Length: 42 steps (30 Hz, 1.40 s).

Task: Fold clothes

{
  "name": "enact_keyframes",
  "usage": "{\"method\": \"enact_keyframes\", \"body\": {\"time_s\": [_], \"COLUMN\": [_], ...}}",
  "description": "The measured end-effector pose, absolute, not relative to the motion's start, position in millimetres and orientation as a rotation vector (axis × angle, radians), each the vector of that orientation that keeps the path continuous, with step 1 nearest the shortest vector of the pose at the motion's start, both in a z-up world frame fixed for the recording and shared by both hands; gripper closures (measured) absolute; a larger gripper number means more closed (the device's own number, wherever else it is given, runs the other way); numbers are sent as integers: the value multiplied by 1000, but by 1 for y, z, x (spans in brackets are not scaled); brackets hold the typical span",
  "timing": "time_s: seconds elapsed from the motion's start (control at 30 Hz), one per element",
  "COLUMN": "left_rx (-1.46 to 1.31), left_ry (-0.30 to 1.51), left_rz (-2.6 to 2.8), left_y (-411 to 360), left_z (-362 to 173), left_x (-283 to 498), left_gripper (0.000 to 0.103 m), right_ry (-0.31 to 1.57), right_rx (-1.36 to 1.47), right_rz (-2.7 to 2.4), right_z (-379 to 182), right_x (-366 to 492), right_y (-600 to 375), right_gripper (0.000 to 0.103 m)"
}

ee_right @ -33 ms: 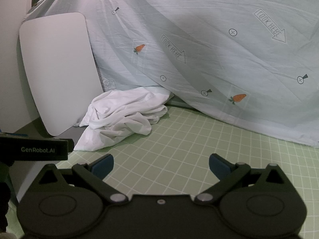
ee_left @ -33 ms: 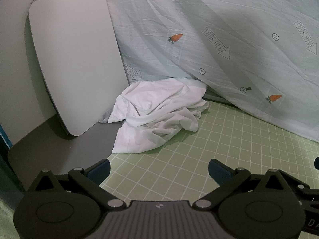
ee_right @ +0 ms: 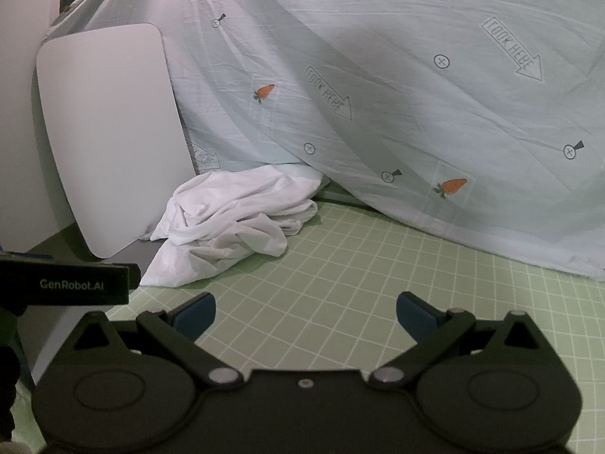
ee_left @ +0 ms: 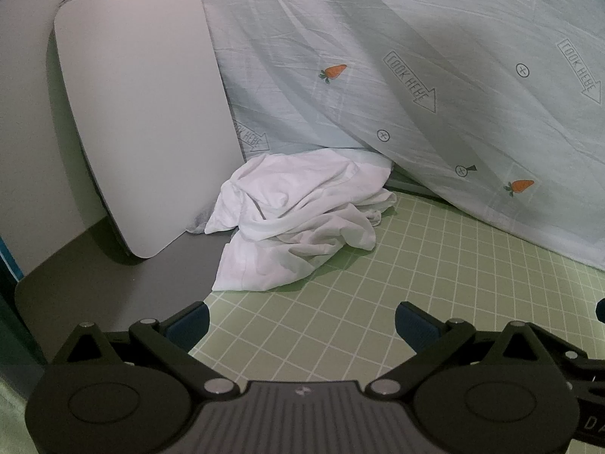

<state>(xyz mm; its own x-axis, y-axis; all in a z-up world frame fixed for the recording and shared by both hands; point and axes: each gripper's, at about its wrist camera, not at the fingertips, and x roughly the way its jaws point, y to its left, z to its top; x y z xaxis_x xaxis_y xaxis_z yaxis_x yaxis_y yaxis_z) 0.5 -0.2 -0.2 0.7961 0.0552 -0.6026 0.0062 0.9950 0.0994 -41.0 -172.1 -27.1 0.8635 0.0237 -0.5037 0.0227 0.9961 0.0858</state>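
A: Where is the garment, and how do your jaws stand?

B: The crumpled white cotton garment [ee_left: 298, 219] lies on the green gridded cutting mat [ee_left: 416, 283], against the leaning white rounded board [ee_left: 143, 113]. My left gripper [ee_left: 302, 321] and right gripper [ee_right: 306, 314] are spread fully, empty.

A: Risk?

B: Pinching the carrot-printed pale blue sheet [ee_right: 378, 94] behind, perhaps overlapping it. Only the right view shows my left gripper's body.

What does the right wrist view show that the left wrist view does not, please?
Only the right wrist view shows the left gripper's body, lettered GenRobot.AI, at its left edge. Only the left wrist view shows a dark sliver at its right edge, too small to identify. Both show open, empty jaws, the crumpled white garment on the green grid mat, the leaning white board and the carrot-print sheet.
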Motion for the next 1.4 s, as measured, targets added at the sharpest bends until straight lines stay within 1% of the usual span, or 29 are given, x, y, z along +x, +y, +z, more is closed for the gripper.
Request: {"method": "enact_keyframes", "body": {"time_s": [1.4], "left_rx": [96], "left_ry": [662], "left_rz": [11], "left_y": [-2], "left_z": [-2], "left_x": [5], "left_gripper": [0], "right_ry": [531], "right_rx": [86], "right_rz": [-5], "right_z": [-30], "right_x": [-40], "right_y": [-171], "right_gripper": [0]}}
